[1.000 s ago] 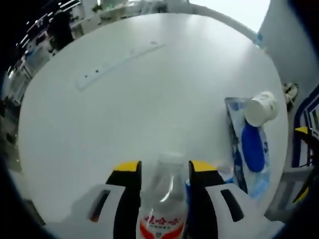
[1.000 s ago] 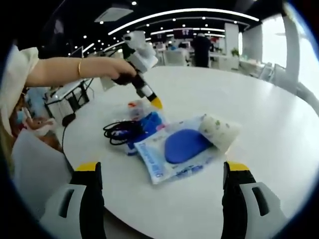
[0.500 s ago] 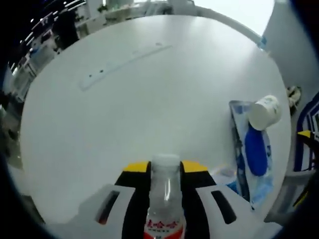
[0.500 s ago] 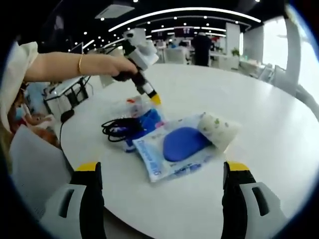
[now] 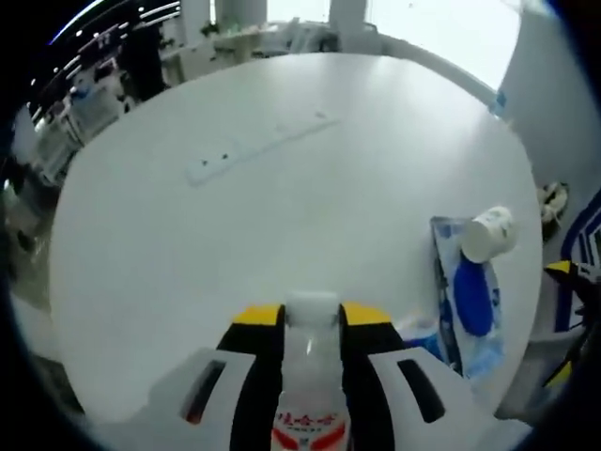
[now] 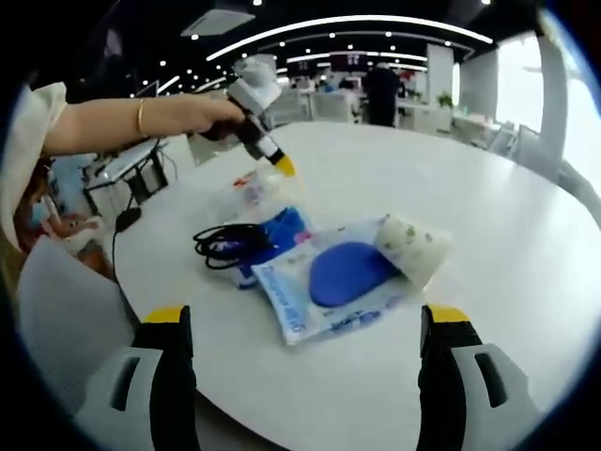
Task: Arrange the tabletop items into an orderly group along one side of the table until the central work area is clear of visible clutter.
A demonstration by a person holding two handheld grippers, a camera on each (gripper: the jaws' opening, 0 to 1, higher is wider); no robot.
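My left gripper [image 5: 312, 316] is shut on the neck of a clear water bottle [image 5: 307, 427] with a red label. In the right gripper view, a hand holds that left gripper [image 6: 280, 167] and the bottle [image 6: 251, 193] hangs just above the white round table [image 6: 488, 207]. Below it lie a coiled black cable [image 6: 223, 247], a blue flat pack [image 6: 285, 228], a blue pad in a clear wrapper [image 6: 343, 272] and a paper cup [image 6: 413, 246] on its side. My right gripper [image 6: 306, 316] stands open near the table's edge, holding nothing.
A long white power strip [image 5: 258, 146] lies across the far half of the table [image 5: 169, 244]. The wrapped blue pad [image 5: 472, 299] and the cup [image 5: 490, 234] sit by the right edge. Chairs and desks stand beyond the table; a person's sleeve [image 6: 28, 141] is at the left.
The left jaws closed on the bottle's neck, then rose with it away from the cable and blue pack. The right gripper has stayed where it was.
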